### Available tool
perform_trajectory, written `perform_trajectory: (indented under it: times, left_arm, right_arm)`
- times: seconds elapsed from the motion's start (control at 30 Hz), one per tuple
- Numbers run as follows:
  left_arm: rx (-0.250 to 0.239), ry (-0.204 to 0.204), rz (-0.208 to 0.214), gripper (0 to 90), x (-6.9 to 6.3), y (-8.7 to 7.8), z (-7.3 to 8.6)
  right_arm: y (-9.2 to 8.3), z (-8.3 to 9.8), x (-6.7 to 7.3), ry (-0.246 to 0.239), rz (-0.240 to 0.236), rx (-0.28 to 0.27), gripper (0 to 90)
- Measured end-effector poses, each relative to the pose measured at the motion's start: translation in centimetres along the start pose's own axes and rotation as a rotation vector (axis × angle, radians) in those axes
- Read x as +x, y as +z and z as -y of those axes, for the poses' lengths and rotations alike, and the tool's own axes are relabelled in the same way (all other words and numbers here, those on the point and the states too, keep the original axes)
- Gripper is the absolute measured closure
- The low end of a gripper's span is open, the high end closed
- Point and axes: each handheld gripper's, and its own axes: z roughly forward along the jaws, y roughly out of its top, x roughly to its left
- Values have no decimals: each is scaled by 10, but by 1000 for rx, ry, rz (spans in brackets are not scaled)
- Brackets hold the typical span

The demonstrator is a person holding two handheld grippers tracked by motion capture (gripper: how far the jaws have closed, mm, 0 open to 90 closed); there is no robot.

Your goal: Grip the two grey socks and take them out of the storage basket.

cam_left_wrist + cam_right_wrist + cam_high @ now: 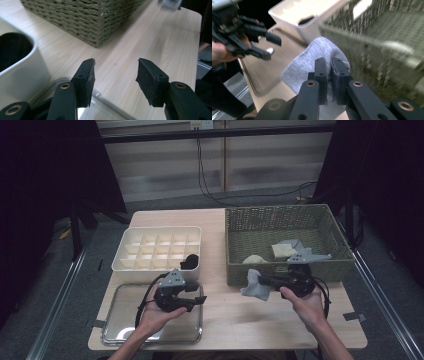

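Left gripper (196, 294) sits in my left hand (156, 312) above the clear tray (120, 330), jaws parted with nothing between them. Beyond it stands the white divided box (131, 265) with a dark rolled item (190, 261) in its near corner cell; I can't tell what that item is. Moving right, my right gripper (329, 65) is clamped on a grey sock (307, 66) in front of the woven basket (285, 270), just above the table (235, 312). Pale cloths (282, 250) lie inside the basket, partly hidden. I read no writing anywhere.
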Motion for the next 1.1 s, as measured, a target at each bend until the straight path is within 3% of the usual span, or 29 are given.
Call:
perform_trajectory:
  times: [0.27, 0.57, 0.83, 1.0, 1.1]
  left_arm:
    - [31, 28, 43, 564, -8, 24, -6]
    - [61, 51, 101, 621, -21, 42, -2]
    - [69, 55, 135, 622, -29, 52, -2]
    - [80, 67, 173, 687, -36, 61, -5]
    - [92, 73, 186, 713, -39, 68, -7]
  right_arm:
    - [31, 28, -8, 46, -19, 80, 835]
    - [58, 47, -8, 27, -18, 176, 793]
    - [61, 50, -10, 27, -19, 178, 760]
    - [58, 52, -14, 32, -6, 177, 743]
    - [58, 54, -17, 33, -3, 188, 784]
